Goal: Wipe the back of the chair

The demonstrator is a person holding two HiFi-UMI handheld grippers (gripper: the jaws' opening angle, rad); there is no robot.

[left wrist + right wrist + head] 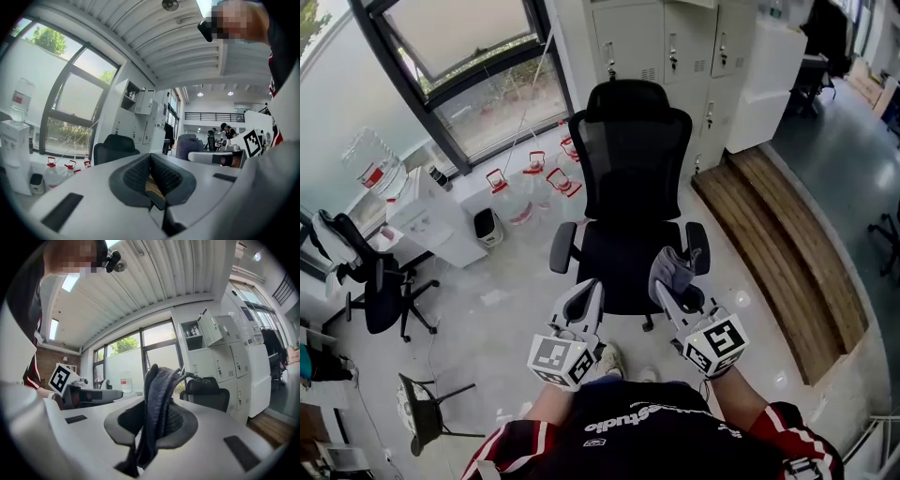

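A black mesh-backed office chair [630, 178] with a headrest faces me in the head view, its seat just beyond both grippers. My right gripper [667, 286] is shut on a grey cloth [673, 267], which bunches up over the jaws near the chair's right armrest [697, 246]. In the right gripper view the grey cloth [157, 408] stands pinched between the pads, with the chair back [206, 392] behind it. My left gripper [585, 298] is shut with nothing in it, held over the seat's front left. The chair [115, 146] shows low and far in the left gripper view.
Several water jugs with red handles [534, 178] stand on the floor by the window, behind the chair. A white dispenser [431, 220] is at the left, another black chair [380, 281] farther left. White lockers [675, 47] stand behind; a wooden platform [787, 244] runs along the right.
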